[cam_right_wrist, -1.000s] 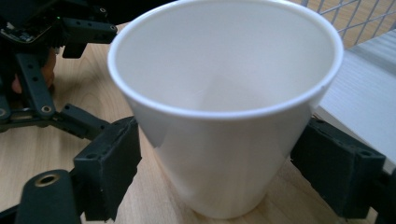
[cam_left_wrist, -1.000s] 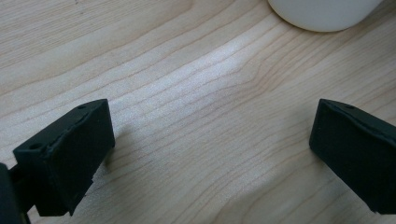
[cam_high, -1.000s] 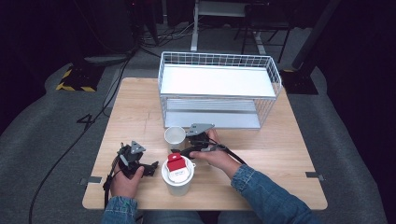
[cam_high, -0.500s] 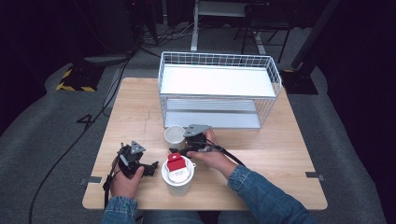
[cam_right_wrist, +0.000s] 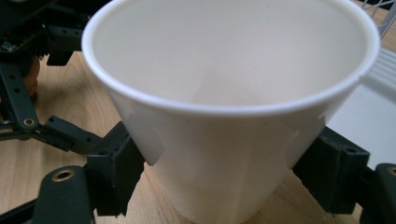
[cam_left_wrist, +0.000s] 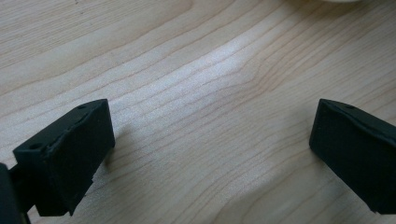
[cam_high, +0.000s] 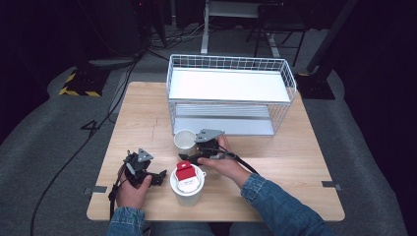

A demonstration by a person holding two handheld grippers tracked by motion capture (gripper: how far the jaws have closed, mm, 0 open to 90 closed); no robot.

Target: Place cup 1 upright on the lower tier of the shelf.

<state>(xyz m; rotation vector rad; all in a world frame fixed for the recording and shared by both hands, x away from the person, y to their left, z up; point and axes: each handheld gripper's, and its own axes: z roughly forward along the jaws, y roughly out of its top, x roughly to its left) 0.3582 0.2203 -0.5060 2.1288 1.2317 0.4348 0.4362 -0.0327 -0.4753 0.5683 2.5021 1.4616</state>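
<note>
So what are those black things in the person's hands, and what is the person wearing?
They are hand-held grasping devices. Each tool, left tool and right tool, is a black frame of jointed bars ending in two blocky black jaws, topped by a grey three-cornered plate, with a dark cable trailing off. The person wears blue denim sleeves.

Dark lab or studio: lone wooden table point(cam_high: 295, 162), floor cables point(cam_high: 74, 152), hazard-striped tape point(cam_high: 74, 92), stand legs point(cam_high: 204, 34).

Bare table point(cam_high: 295, 162) lies open right of the wire rack point(cam_high: 231, 93), which blocks the far middle.
</note>
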